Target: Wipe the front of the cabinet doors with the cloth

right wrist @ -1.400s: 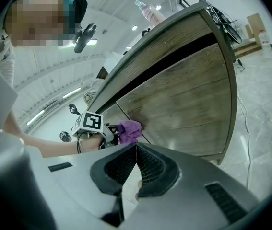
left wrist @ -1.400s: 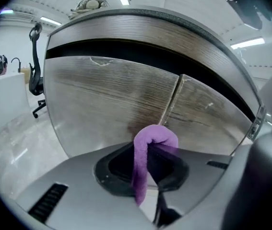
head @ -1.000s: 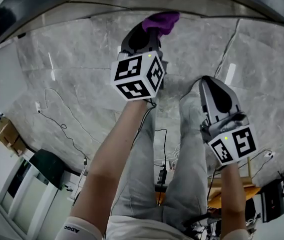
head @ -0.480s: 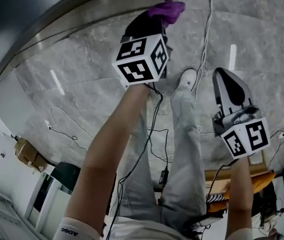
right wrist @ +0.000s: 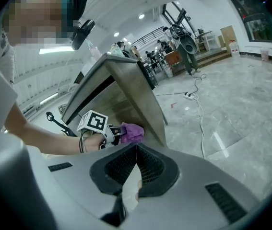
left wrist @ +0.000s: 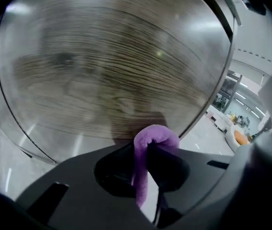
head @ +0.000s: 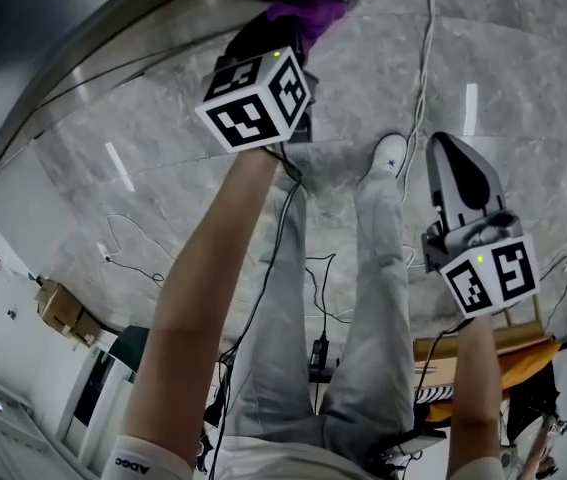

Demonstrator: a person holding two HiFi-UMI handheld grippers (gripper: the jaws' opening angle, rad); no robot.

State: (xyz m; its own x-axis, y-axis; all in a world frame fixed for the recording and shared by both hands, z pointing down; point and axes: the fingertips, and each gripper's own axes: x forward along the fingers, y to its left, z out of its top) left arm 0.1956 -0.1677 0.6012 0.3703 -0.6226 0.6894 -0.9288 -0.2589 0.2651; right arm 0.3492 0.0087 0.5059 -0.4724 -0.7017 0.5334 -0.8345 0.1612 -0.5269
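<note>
A purple cloth (left wrist: 152,138) is pinched between the jaws of my left gripper (left wrist: 147,146) and pressed against the wood-grain cabinet door (left wrist: 112,71). In the head view the left gripper (head: 281,26) reaches up to the cabinet front (head: 113,28), and the cloth (head: 308,10) bunches at its tip. My right gripper (head: 443,143) hangs lower right, away from the cabinet, over the floor. Its jaws meet with nothing between them in the right gripper view (right wrist: 136,145). That view also shows the cloth (right wrist: 132,132) against the cabinet (right wrist: 126,87).
A white cable (head: 421,63) and thin black cables (head: 133,258) run over the grey marble floor. The person's legs and a white shoe (head: 389,153) stand below the grippers. A cardboard box (head: 58,308) sits at left, an orange object (head: 523,360) at right.
The left gripper with the cloth has slid left and up along the cabinet front. The right gripper has stayed almost where it was.
</note>
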